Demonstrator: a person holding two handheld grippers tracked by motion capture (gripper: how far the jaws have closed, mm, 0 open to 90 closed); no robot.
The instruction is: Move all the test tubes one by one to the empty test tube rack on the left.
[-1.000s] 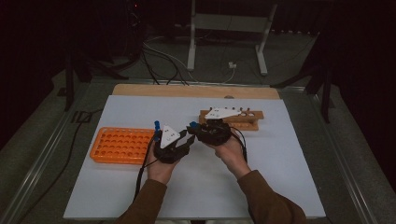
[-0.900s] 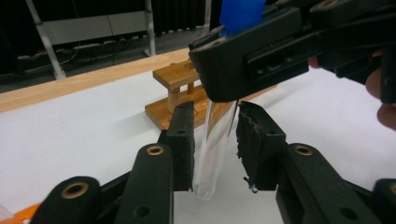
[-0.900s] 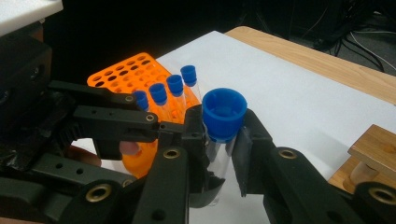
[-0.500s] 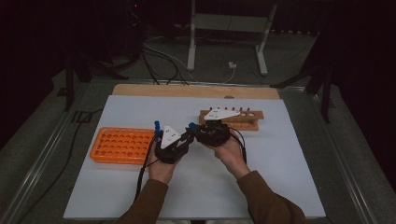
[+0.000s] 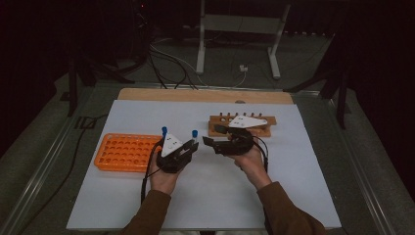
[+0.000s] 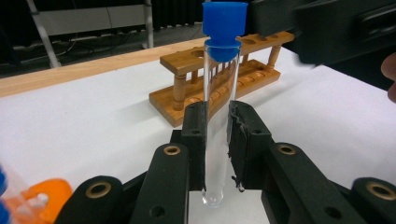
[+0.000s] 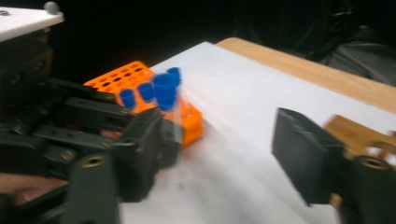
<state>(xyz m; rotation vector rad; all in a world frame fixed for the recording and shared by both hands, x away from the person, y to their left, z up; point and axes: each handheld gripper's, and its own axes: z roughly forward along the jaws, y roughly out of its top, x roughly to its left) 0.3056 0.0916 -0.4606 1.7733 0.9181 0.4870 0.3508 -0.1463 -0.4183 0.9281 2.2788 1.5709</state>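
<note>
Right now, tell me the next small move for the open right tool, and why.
Probably ease the right tool in around the tube just below its blue cap, then close. The left tool grips the tube upright low on the glass, leaving the upper part free, and the right tool is open right beside it. The wooden rack sits behind the right hand, so a handover looks likely.

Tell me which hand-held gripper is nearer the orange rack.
Left. The left hand-held gripper, shut on a blue-capped tube, sits just right of the orange rack; the right hand-held gripper is farther right, by the wooden rack.
</note>
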